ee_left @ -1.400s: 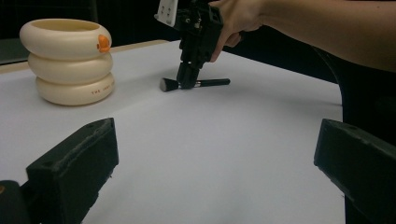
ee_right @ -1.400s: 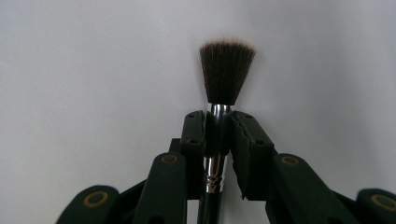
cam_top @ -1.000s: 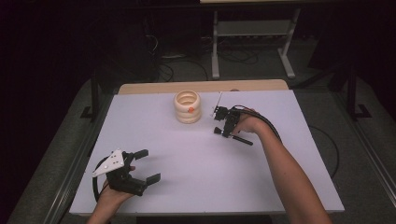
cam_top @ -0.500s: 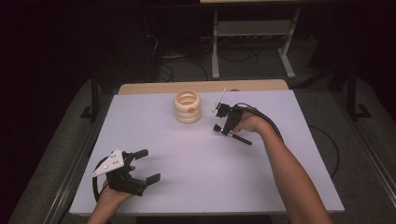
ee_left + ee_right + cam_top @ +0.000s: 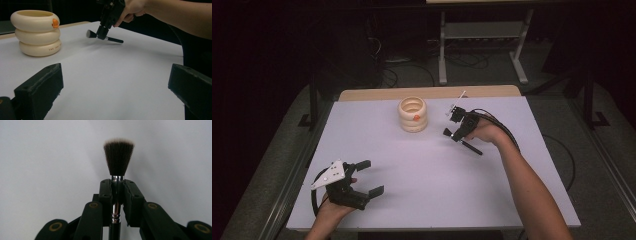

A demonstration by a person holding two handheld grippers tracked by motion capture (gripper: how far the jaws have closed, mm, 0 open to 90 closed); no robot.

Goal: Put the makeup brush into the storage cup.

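Black brush [image 5: 118,160] clamped between right tongs [image 5: 117,192], bristles protruding beyond tips; left tongs [image 5: 367,176] open.

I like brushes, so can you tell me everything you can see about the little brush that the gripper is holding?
The brush has a flared tuft of dark bristles with paler tips, a shiny silver metal collar and a thin black handle. The right gripper is shut on the collar, just below the bristles. In the high view the brush is held above the white table, handle slanting down, a little to the right of the cream ring-shaped holder, not touching it.
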